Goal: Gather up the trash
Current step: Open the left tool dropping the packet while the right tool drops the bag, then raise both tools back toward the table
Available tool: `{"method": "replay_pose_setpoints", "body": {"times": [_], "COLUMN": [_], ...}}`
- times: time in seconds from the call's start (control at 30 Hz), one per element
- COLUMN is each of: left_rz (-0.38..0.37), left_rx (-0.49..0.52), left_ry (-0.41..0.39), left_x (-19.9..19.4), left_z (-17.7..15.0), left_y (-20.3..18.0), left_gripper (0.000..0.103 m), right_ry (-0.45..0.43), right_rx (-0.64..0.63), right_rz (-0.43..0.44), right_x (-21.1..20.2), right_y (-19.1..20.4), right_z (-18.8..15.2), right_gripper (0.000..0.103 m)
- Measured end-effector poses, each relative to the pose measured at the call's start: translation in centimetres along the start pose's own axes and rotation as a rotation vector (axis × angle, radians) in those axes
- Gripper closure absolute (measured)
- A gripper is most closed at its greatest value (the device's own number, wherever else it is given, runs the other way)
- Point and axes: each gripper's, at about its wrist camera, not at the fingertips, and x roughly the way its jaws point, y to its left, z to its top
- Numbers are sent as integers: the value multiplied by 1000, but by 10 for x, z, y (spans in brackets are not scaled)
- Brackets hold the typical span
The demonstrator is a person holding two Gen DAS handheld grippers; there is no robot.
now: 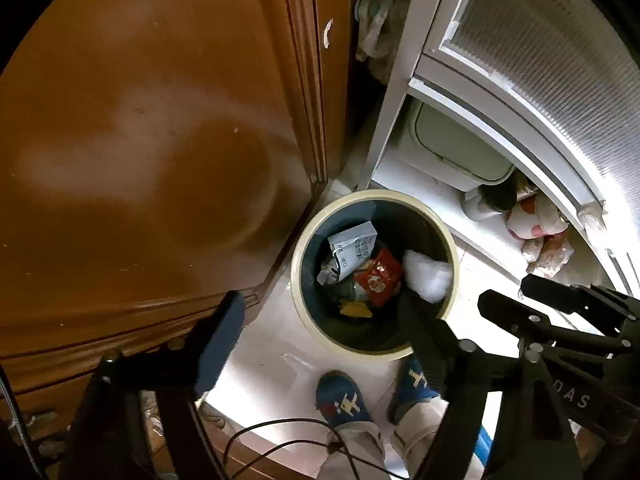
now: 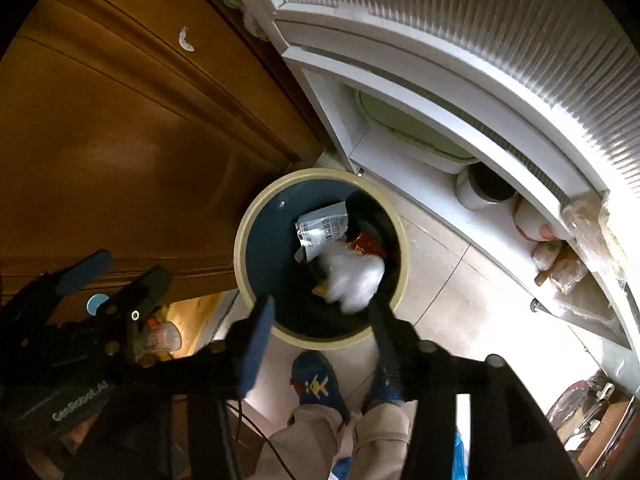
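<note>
A round bin [image 1: 297,276] with a cream rim and dark blue inside stands on the pale tile floor, and both grippers hang over it pointing down. In it lie a grey printed paper pack [image 1: 352,246], a red wrapper [image 1: 378,280], a yellow scrap [image 1: 354,308] and a crumpled white plastic piece [image 1: 426,280]. My left gripper [image 1: 320,332] is open with nothing between its fingers. My right gripper [image 2: 320,336] is open too; the white plastic [image 2: 352,280] looks blurred just below its fingers, inside the bin [image 2: 241,256], and no pad touches it. Each gripper shows in the other's view [image 1: 504,292] [image 2: 120,276].
A brown wooden cabinet [image 1: 140,140] fills the left, against the bin. A white door frame with ribbed glass [image 1: 540,60] curves along the right, with a pale green lidded container [image 1: 452,140] and bagged items [image 1: 540,236] beyond. A person's feet in blue slippers [image 1: 344,400] stand just before the bin.
</note>
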Motion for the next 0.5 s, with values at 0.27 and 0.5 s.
{"method": "replay_pose_setpoints", "body": {"times": [0.27, 0.5], "left_rz": [15, -4], "left_rx": [20, 39], "left_ry": [-30, -49], "left_x": [-38, -94], "left_z": [-5, -12], "left_y": [1, -2], "left_gripper": [8, 7], "right_ry": [-12, -38], "right_rx": [5, 11], "right_rz": [-4, -6], "right_x": [-24, -70], "right_y": [6, 12], "right_z": [-4, -13], "right_gripper": [50, 50]}}
